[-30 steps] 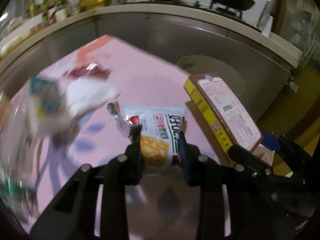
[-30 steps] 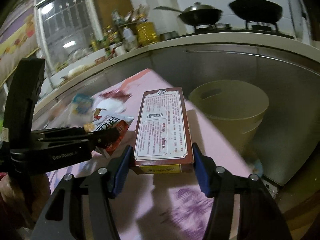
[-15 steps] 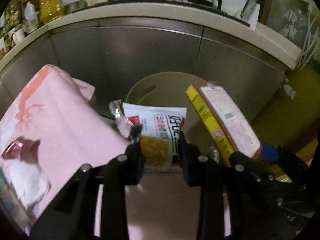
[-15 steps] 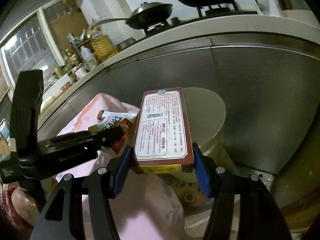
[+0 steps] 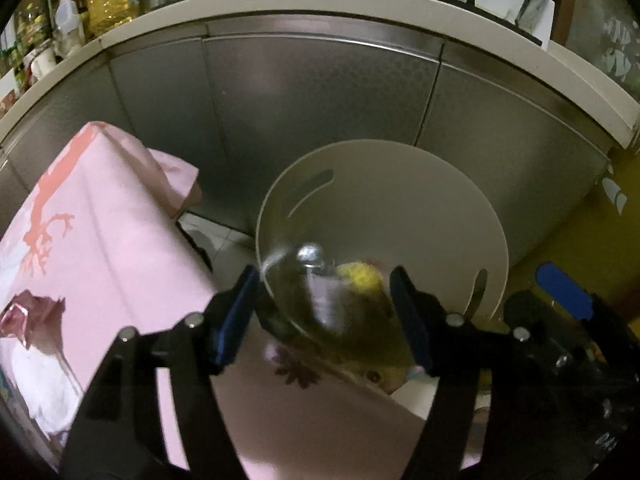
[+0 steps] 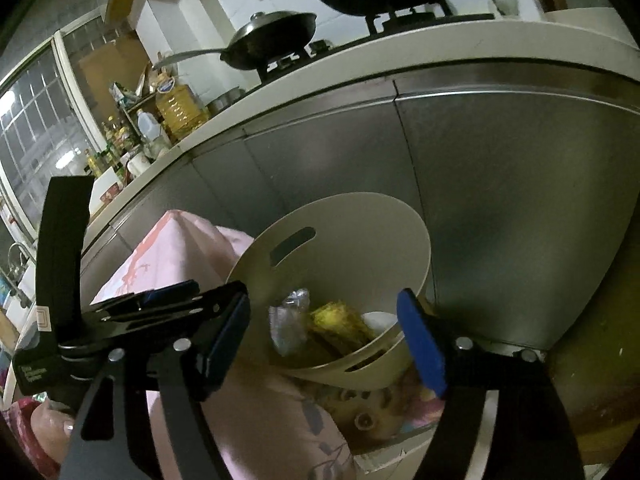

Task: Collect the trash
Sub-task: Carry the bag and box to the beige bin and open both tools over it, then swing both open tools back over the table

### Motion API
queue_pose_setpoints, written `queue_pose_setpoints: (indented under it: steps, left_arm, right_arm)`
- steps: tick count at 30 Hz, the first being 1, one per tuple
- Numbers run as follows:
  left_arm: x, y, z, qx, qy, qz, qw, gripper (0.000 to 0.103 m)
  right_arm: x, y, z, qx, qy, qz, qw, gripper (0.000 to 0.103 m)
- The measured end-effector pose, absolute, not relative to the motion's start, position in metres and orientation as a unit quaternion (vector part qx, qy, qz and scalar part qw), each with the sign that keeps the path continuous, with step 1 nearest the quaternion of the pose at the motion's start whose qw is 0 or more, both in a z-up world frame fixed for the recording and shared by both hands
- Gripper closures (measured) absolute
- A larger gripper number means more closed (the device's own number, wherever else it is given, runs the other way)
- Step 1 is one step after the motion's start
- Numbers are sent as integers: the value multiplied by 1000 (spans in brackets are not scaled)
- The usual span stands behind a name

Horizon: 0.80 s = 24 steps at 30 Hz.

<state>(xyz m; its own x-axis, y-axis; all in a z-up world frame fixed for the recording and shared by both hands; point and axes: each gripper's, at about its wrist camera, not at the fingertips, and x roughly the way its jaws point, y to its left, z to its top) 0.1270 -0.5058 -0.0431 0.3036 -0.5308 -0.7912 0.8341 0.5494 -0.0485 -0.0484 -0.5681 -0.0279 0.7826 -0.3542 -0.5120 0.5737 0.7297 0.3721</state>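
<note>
A cream round bin (image 5: 384, 184) with slot handles stands on the floor beside the pink-clothed table; it also shows in the right wrist view (image 6: 360, 240). The snack bag (image 5: 352, 284) and other trash lie blurred inside it, also seen in the right wrist view (image 6: 332, 324). My left gripper (image 5: 324, 316) is open and empty just above the bin's near rim. My right gripper (image 6: 324, 340) is open and empty over the bin. The left gripper's body (image 6: 132, 320) shows at the left of the right wrist view.
The pink tablecloth (image 5: 104, 248) covers the table at left, with a red wrapper (image 5: 28, 316) and white trash on it. Steel cabinet fronts (image 5: 320, 112) under a white counter stand behind the bin. Pans sit on the stove (image 6: 280, 40).
Both grippers have opened over the bin. The snack bag dropped from the left gripper and the box from the right gripper; both now hold nothing.
</note>
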Motion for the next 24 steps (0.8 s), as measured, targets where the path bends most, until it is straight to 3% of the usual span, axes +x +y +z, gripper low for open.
queue_pose_setpoints:
  steps: [10,19,24]
  left_arm:
    - [98,-405,-13,159,367,-409,821,38]
    - [60,-242,-22,165,358,-318,862,38]
    - [42,-140,-35,157,372,-252,880,38]
  right_arm:
    - [-76,-523,-9,271,153,-215,926,30]
    - [-34,-422,-15,217,221,-81,947,56]
    - [-7,-352,-22,175,277,4,945,57]
